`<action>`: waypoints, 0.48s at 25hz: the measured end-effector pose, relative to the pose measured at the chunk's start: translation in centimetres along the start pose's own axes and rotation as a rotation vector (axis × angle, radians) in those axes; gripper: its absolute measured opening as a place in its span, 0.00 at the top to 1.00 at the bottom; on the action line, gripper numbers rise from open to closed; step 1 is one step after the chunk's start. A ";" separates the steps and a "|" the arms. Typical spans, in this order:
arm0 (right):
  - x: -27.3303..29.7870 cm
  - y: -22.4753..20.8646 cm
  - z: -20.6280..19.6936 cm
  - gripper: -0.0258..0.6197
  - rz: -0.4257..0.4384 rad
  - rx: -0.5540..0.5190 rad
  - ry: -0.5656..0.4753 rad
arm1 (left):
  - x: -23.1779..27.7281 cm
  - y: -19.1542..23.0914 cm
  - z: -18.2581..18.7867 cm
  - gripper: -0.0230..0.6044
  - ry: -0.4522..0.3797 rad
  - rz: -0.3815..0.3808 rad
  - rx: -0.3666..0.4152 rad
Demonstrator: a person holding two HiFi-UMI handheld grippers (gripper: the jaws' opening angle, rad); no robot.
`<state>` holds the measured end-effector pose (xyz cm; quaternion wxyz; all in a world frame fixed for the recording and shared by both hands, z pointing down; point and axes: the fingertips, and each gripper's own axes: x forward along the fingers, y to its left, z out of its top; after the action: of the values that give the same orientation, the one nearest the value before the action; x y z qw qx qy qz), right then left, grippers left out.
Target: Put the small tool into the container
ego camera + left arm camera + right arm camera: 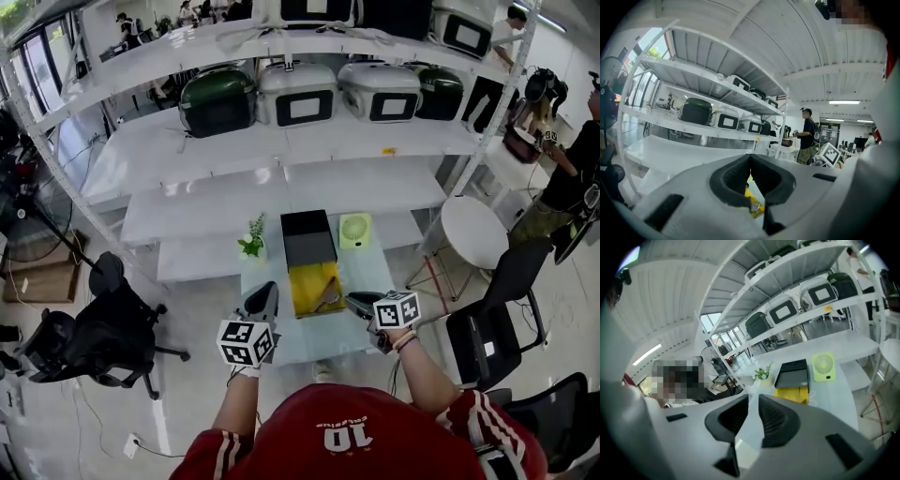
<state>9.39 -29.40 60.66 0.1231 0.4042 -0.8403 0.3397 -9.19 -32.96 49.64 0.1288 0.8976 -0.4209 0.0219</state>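
A yellow open container (pixel 307 281) lies on the small glass table (pixel 370 272), with a dark box (pixel 308 236) right behind it. A small grey metal tool (pixel 328 296) rests inside the container near its right side. My left gripper (pixel 263 292) hovers at the container's left edge, jaws shut and empty; in the left gripper view a strip of the yellow container (pixel 751 196) shows below the left gripper (pixel 750 161). My right gripper (pixel 354 302) sits just right of the tool. In the right gripper view the right gripper (pixel 753 401) shows a narrow empty gap, with the container (pixel 792 393) ahead.
A green mini fan (pixel 354 230) and a small potted plant (pixel 253 239) stand at the table's far side. White shelving (pixel 281 141) with several cases rises behind. A black office chair (pixel 103 328) is left, another black chair (pixel 497 319) and a white stool (pixel 473 230) right.
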 end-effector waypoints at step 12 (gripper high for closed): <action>-6.6 7.5 5.8 0.87 -0.135 -0.154 -0.228 | -5.9 -2.9 5.5 0.97 -0.094 -0.054 0.017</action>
<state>8.31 -26.08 49.64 0.0800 0.4852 -0.8432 0.2170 -11.19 -28.14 42.85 0.1021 0.9097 -0.4020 -0.0201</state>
